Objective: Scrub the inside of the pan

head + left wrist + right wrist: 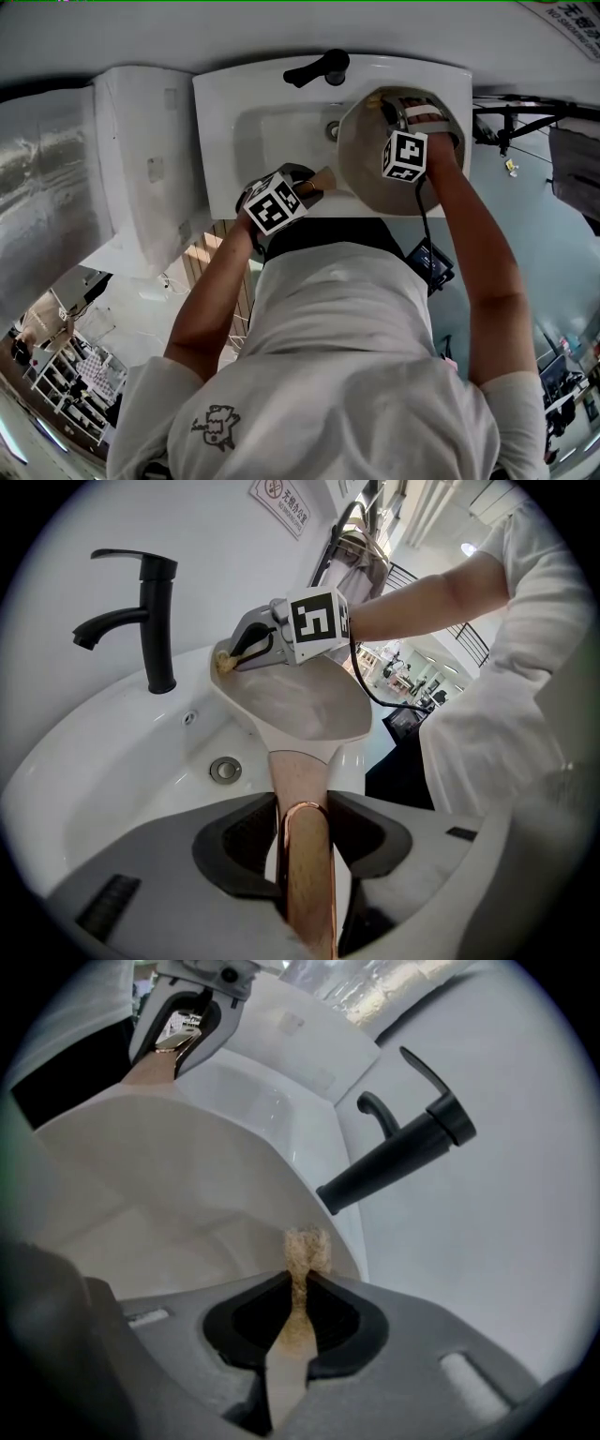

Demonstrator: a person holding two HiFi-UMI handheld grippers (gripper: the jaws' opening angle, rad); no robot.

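White washbasin with a black tap is seen from above, set against a pale wall. A pale, cream-coloured pan is held tilted over the basin, not resting in it.

The left hand-held gripper is clamped on the pan's copper-toned handle, which runs straight out from between its jaws to the pan bowl just ahead. The drain lies below and to the left of this hand-held gripper.

The right hand-held gripper is closed on a thin, tan, fibrous scrubbing pad. The pad sticks out just beyond the jaw tips and is pressed against the inner wall of the pan near the rim, on the side farthest from the handle. The tap stands beyond and to the right of this hand-held gripper.

Scrubbing is judged to be under way. The pan's inside looks plain and pale, with no foam, water or dirt visible, so how much has been covered cannot be told. The floor of the pan and the rest of the wall are judged to remain to be worked.
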